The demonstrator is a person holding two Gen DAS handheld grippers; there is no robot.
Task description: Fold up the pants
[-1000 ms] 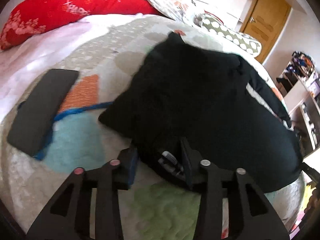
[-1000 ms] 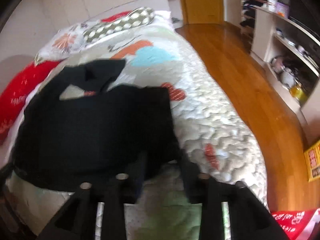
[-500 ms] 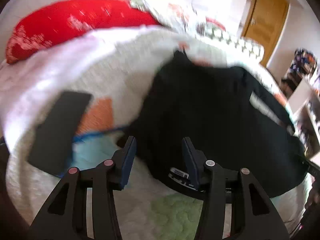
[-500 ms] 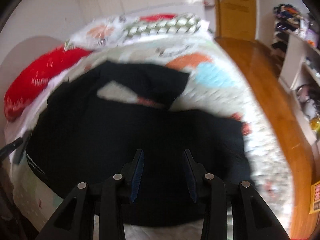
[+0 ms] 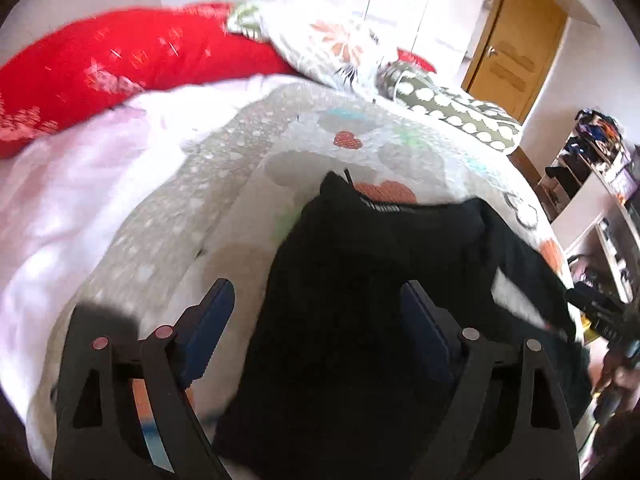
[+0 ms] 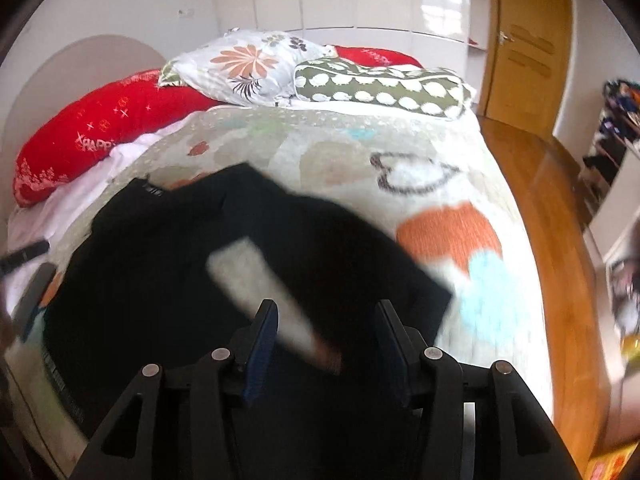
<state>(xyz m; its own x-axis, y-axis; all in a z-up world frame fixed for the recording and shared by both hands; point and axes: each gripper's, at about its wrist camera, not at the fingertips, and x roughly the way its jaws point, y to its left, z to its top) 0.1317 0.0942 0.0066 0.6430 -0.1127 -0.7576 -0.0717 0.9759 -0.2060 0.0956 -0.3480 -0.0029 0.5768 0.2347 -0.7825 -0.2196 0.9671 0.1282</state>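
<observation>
On the quilt [image 6: 448,152], which is printed with hearts and coloured blobs, the black pants [image 6: 160,280] are spread in a loose heap, seen in both wrist views. A pale strip of quilt is left showing through a gap in the dark cloth in the right wrist view. Some light lettering is carried along a hem or waistband at the far edge of the pants [image 5: 360,280] in the left wrist view, but it is too small and blurred to be read. The left gripper [image 5: 316,320] is held above the near left part of the pants with its jaws opening wide; dark cloth is seen beyond the gap, yet nothing is pinched by the blue pads [image 5: 212,324]. The right gripper [image 6: 326,344] is held over the near right part of the pants with its jaws also opening, and nothing is clamped between them. At the head of the bed a red pillow [image 6: 104,128] is laid, on which white print beginning "HAPP" can be made out; the rest is cut off by a fold. Beside it a floral pillow [image 6: 248,64] and a green spotted bolster [image 6: 380,88] are set. A wooden door [image 6: 528,40] is seen at the right, and cluttered shelves [image 5: 592,168] are glimpsed past the bed's edge.
</observation>
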